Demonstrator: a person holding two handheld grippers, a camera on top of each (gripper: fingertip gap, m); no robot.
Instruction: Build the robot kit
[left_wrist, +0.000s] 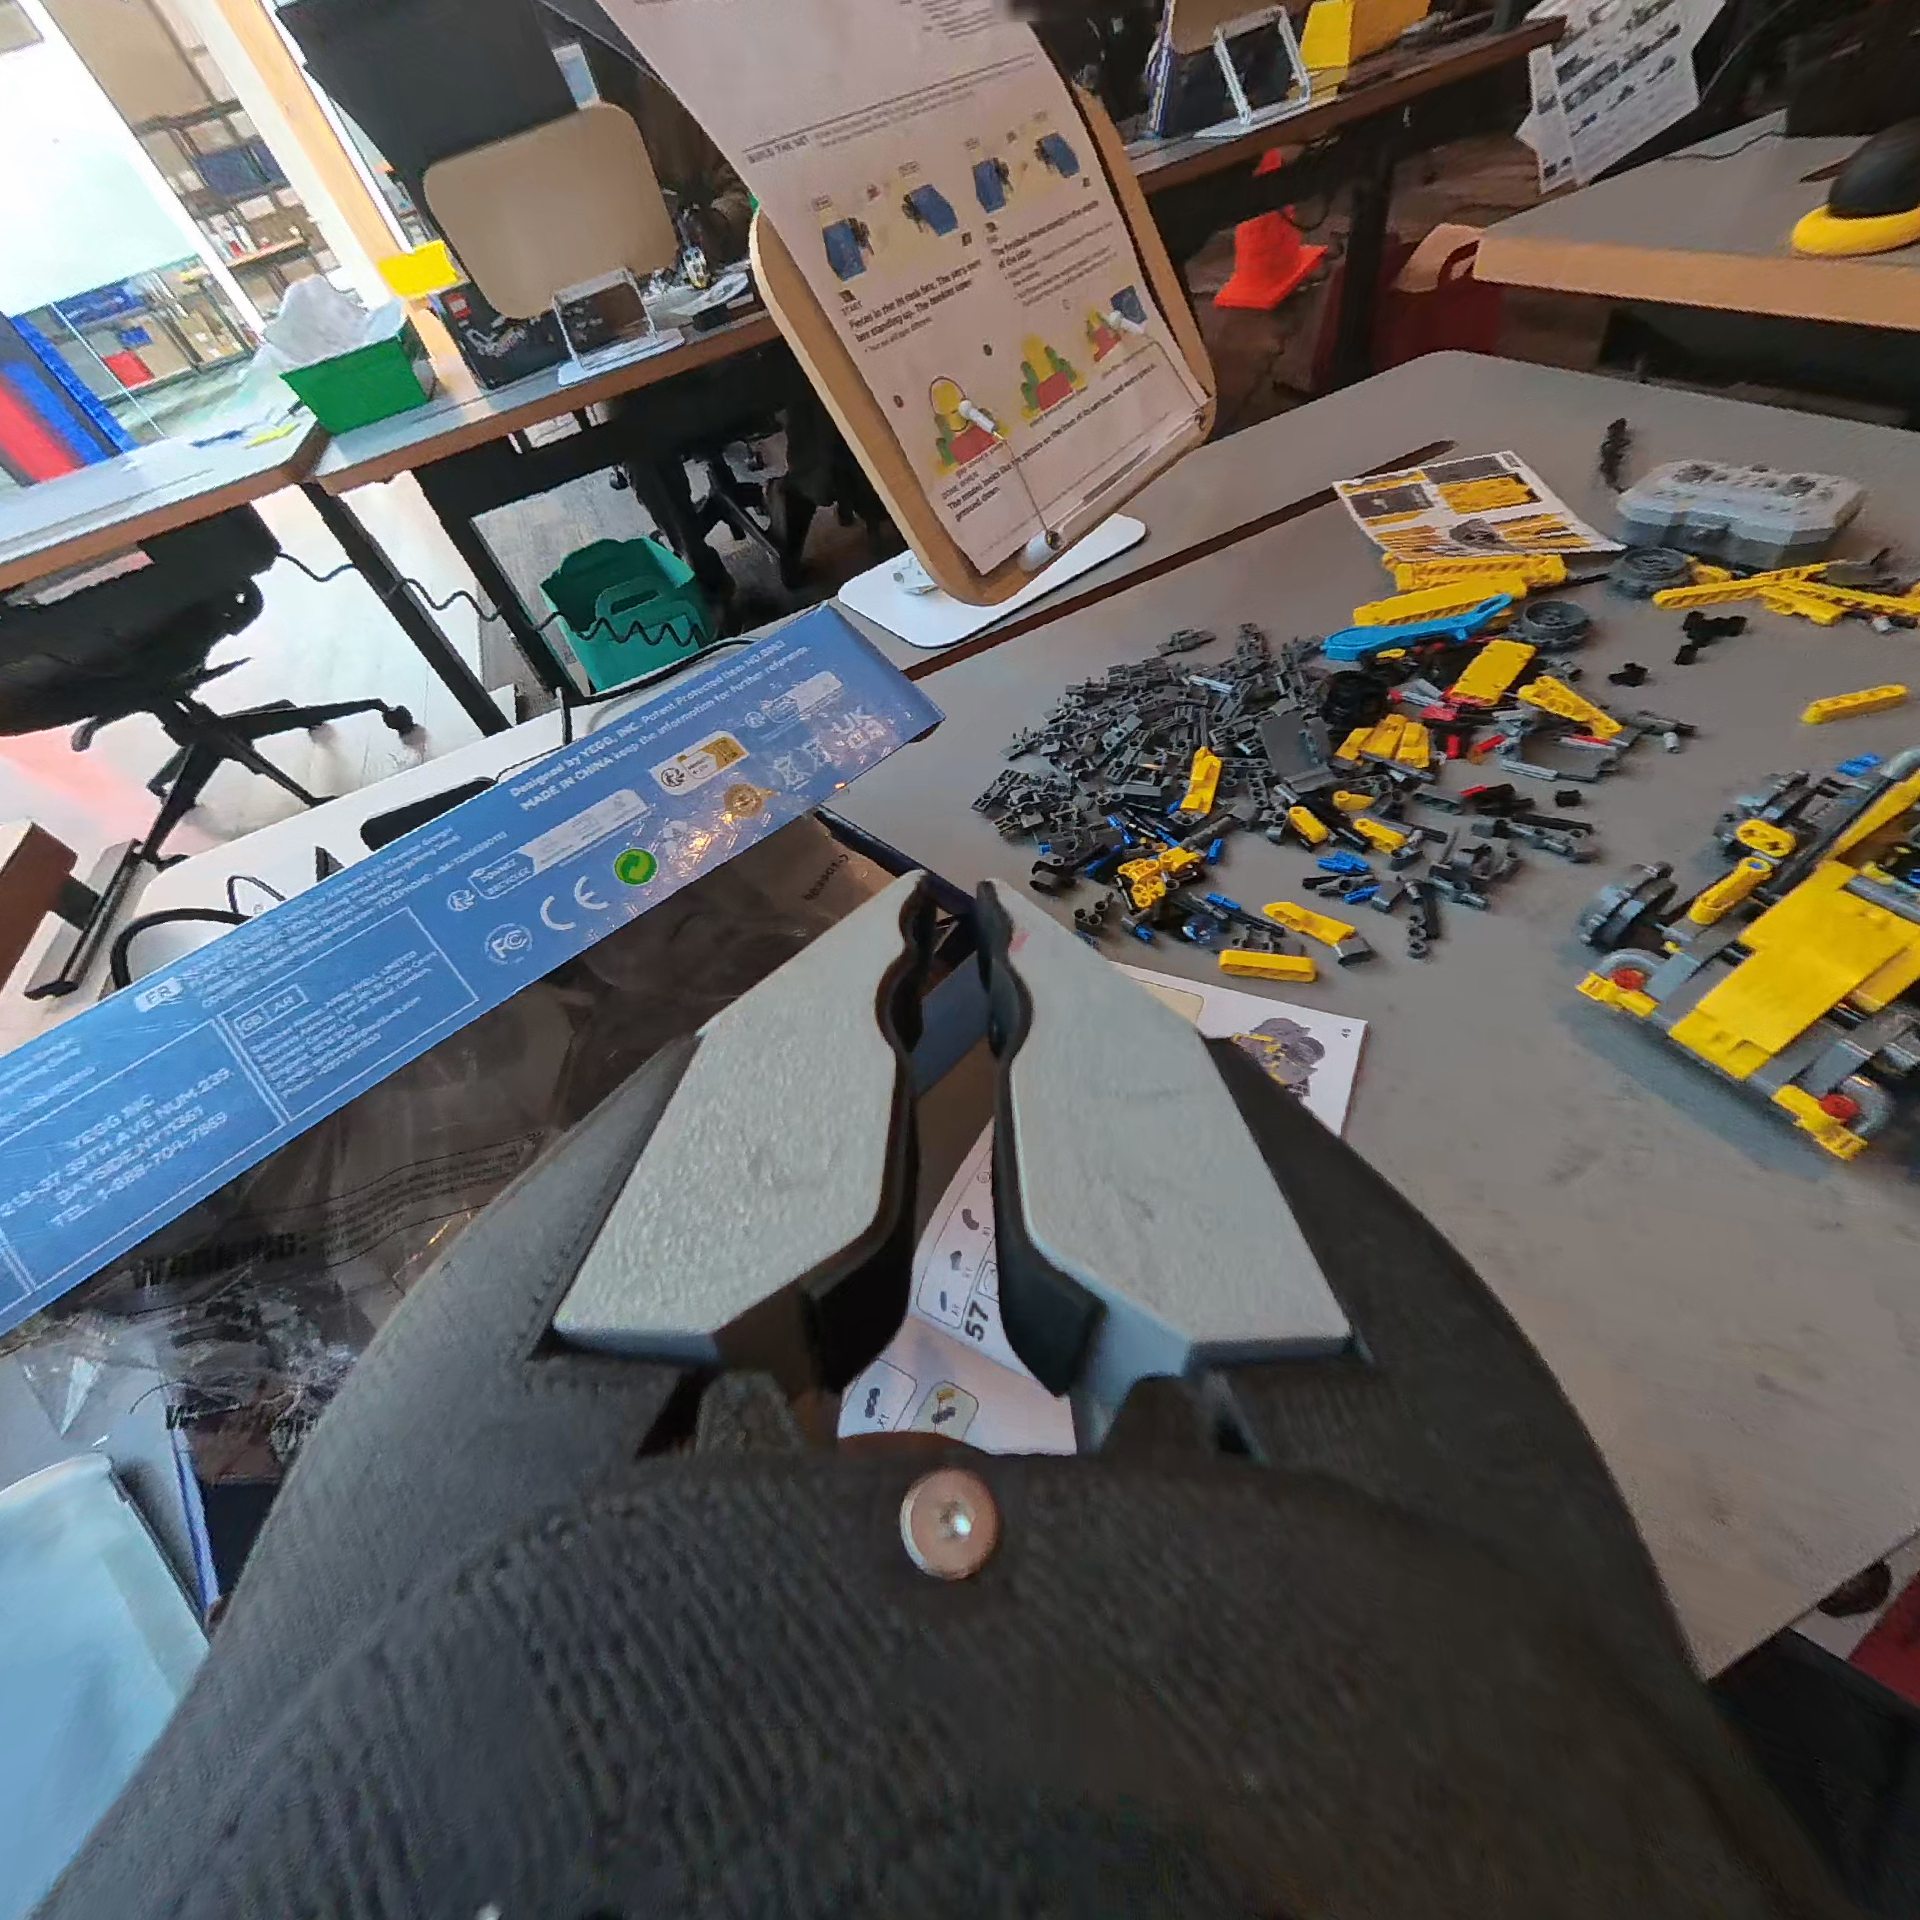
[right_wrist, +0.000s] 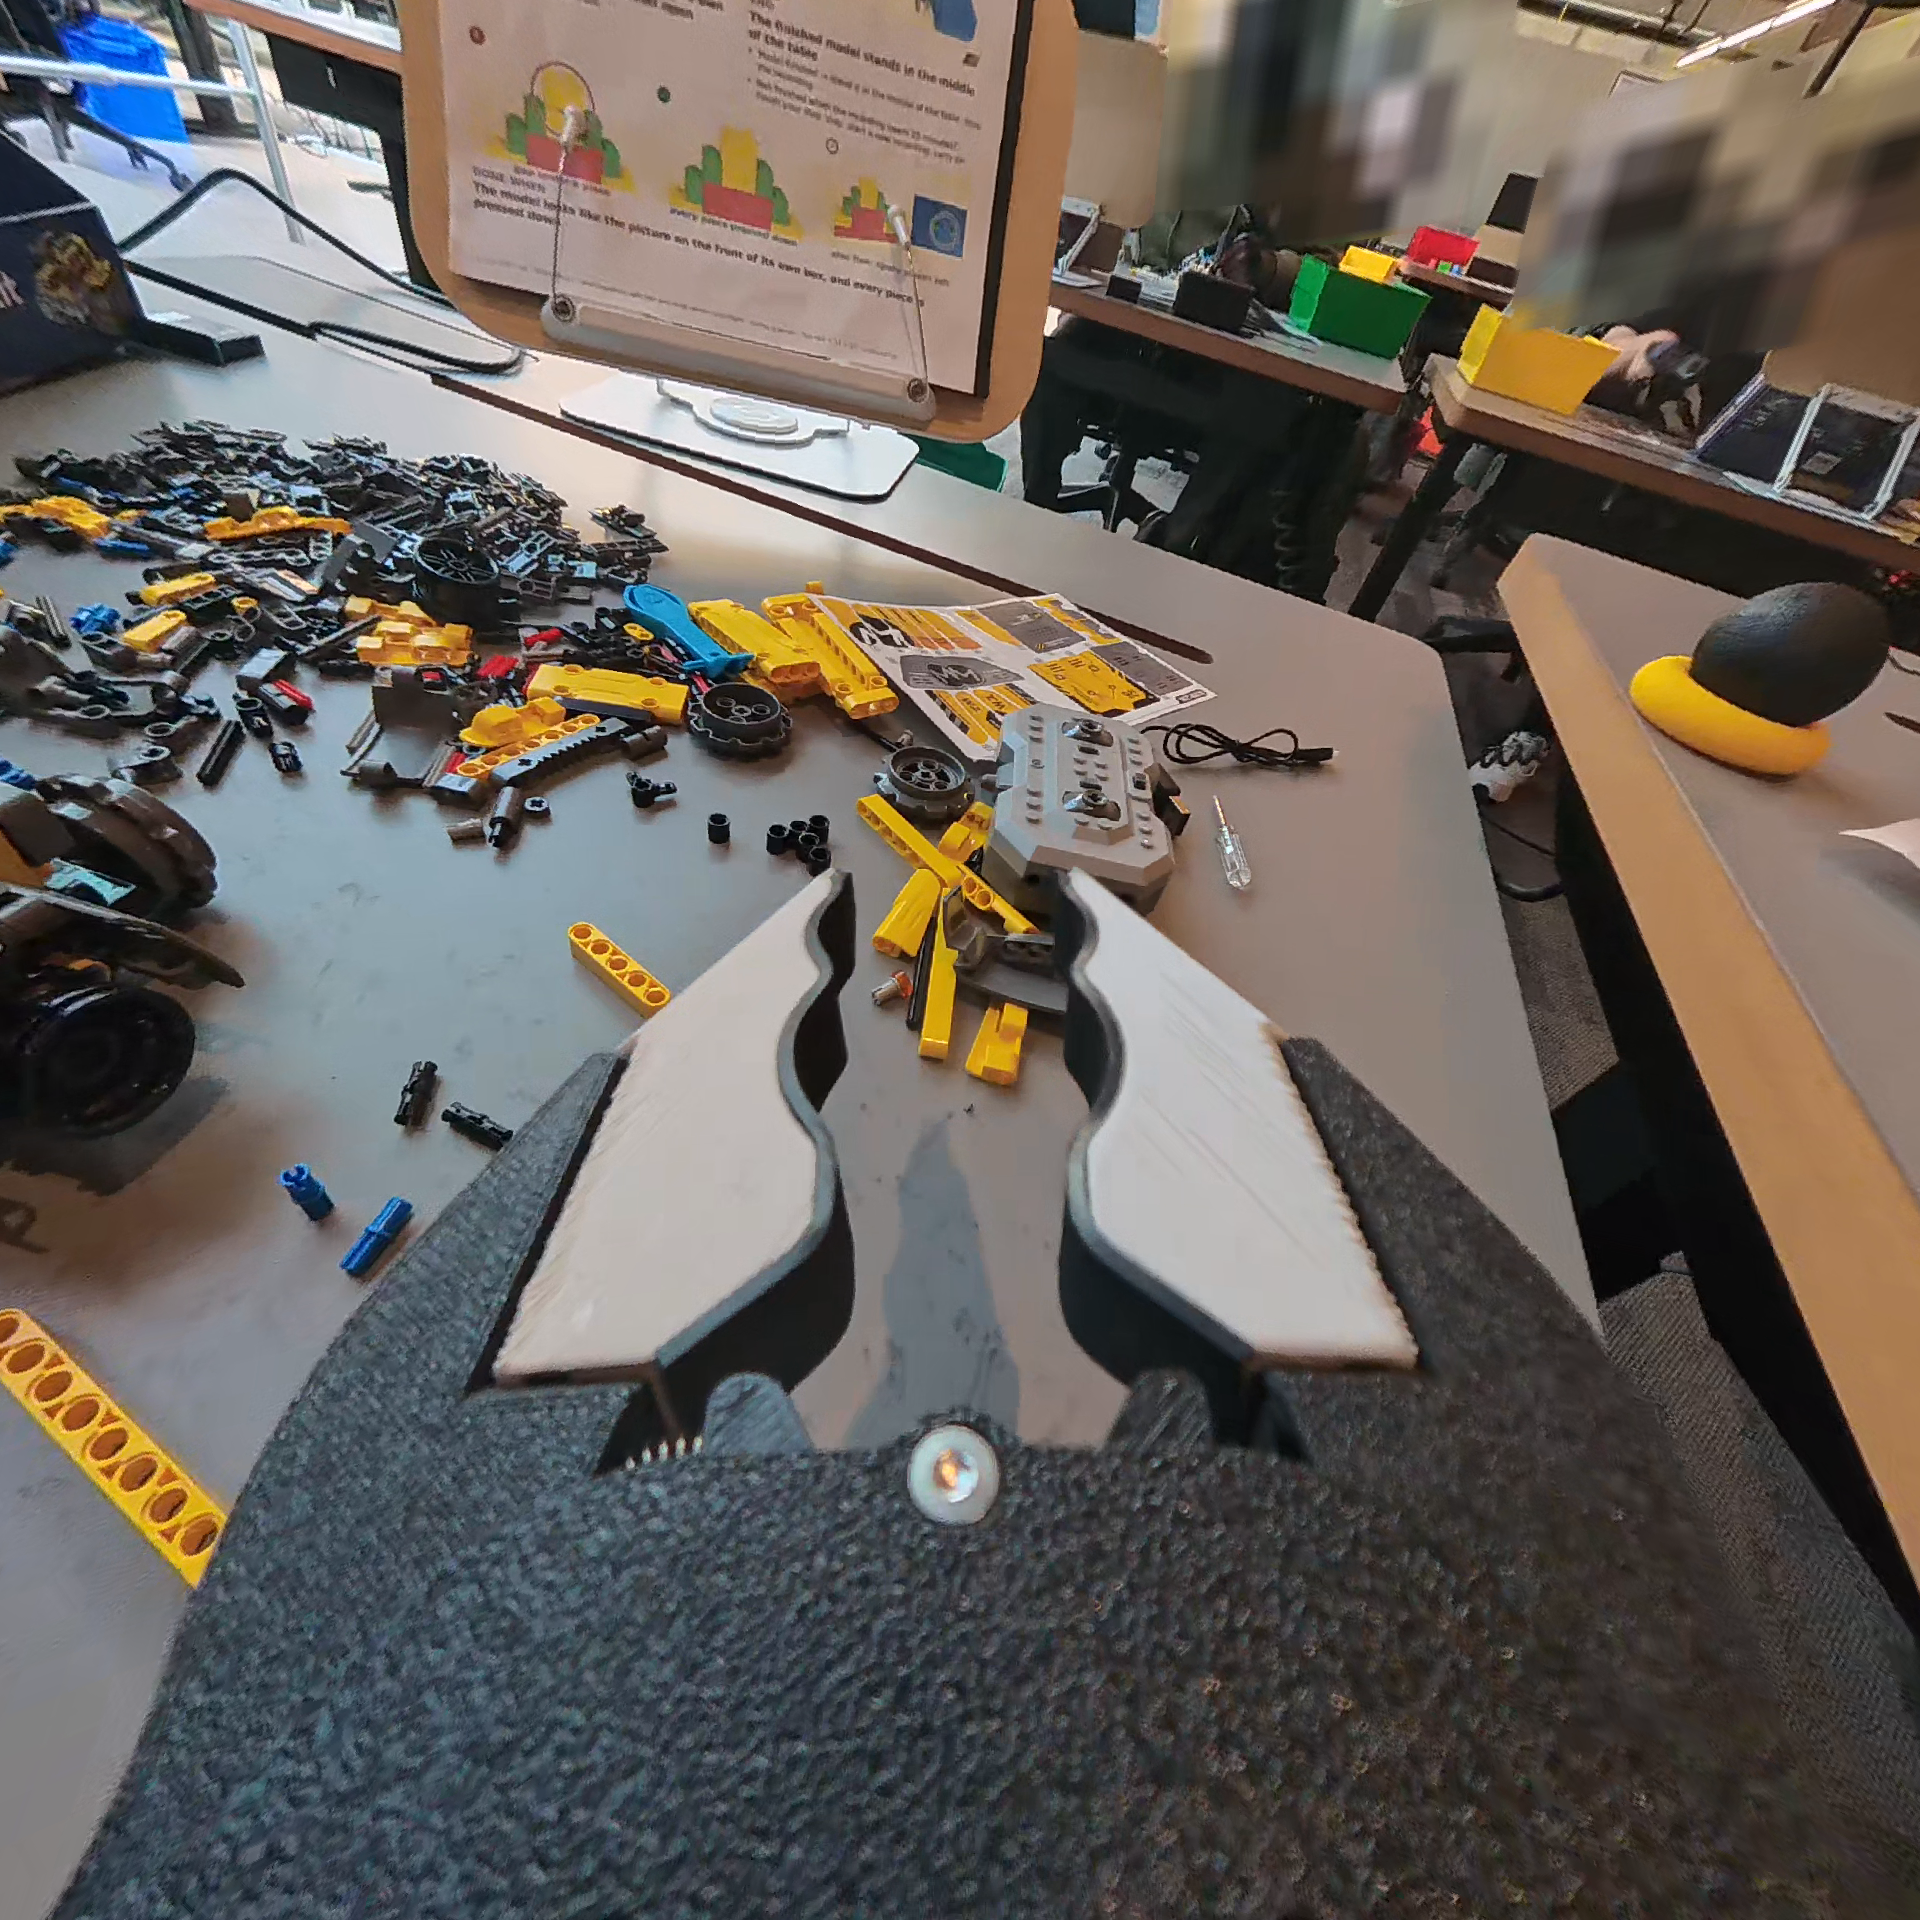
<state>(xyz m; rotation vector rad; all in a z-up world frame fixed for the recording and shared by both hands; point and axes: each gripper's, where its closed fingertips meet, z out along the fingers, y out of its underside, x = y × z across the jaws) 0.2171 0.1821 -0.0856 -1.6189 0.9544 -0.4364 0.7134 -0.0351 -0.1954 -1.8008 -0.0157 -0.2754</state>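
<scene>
My left gripper (left_wrist: 956, 909) is closed to a narrow gap on the dark blue side wall of an open blue cardboard box (left_wrist: 436, 914), at its near right corner. Clear plastic bags (left_wrist: 312, 1247) lie inside the box. An instruction booklet (left_wrist: 1288, 1049) lies under the gripper. My right gripper (right_wrist: 956, 904) is open and empty, low over the grey table (right_wrist: 416, 935). Between and just beyond its tips lie small yellow pieces (right_wrist: 940, 997) and a grey battery box (right_wrist: 1081, 800). A partly built yellow and grey vehicle (left_wrist: 1787, 997) stands right of the left gripper.
A pile of loose black, grey, yellow and blue pieces (left_wrist: 1299, 769) covers the table's middle. A sticker sheet (right_wrist: 1039, 655), a black cable (right_wrist: 1247, 746) and a small screwdriver (right_wrist: 1231, 844) lie near the far edge. A stand with a printed sheet (right_wrist: 727, 208) stands behind. Another table (right_wrist: 1714, 831) lies to the right. About 55 cm separates my left fingertips from my right.
</scene>
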